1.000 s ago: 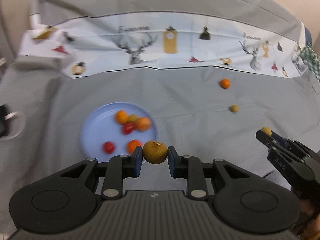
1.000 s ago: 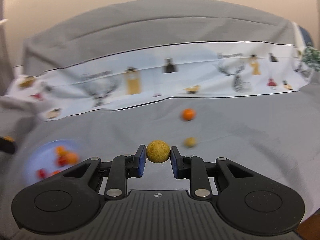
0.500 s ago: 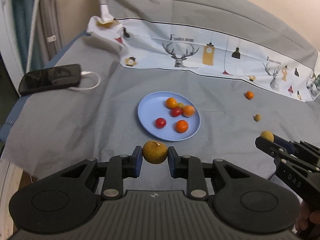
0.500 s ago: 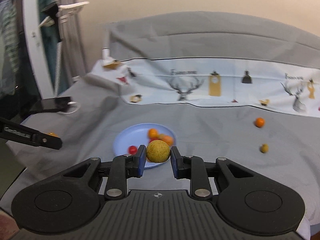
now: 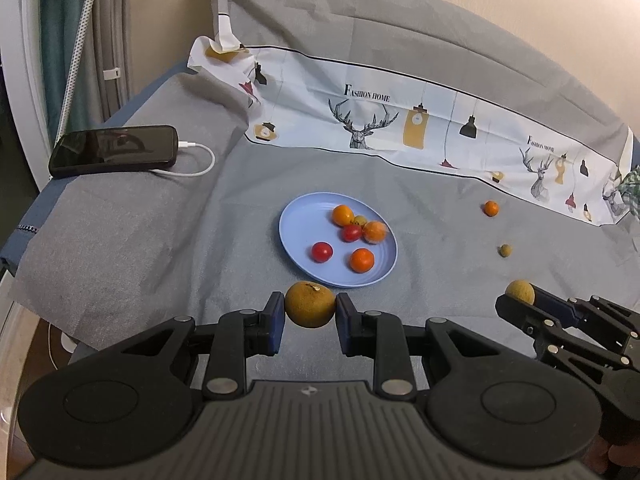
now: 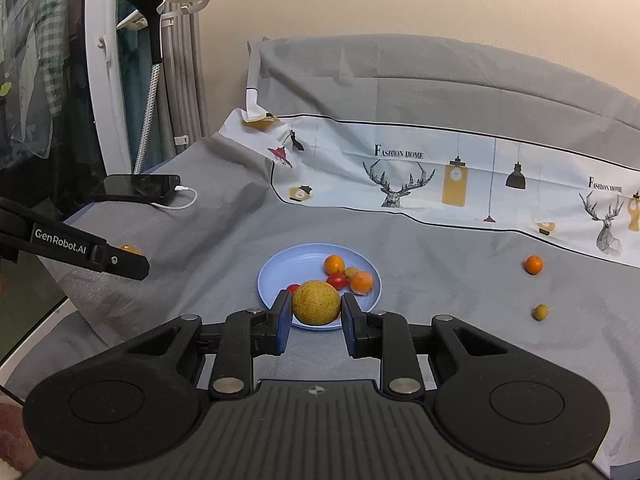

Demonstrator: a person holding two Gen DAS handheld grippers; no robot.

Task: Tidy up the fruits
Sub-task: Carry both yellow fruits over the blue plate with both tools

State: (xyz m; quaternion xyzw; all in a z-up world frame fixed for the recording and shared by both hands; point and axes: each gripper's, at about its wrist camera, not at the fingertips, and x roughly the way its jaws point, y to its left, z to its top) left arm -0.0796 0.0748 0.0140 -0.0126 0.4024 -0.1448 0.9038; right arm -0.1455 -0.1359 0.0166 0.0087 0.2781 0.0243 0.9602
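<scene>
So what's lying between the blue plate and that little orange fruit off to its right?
Only bare grey cloth separates blue plate from orange fruit, in both wrist views.

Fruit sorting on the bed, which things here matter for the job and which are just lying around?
Part of the job:
blue plate
fruits on the plate
brown fruit in left gripper
yellow fruit in right gripper
loose orange
loose small brown fruit

Lying about:
phone
charging cable
printed cloth
</scene>
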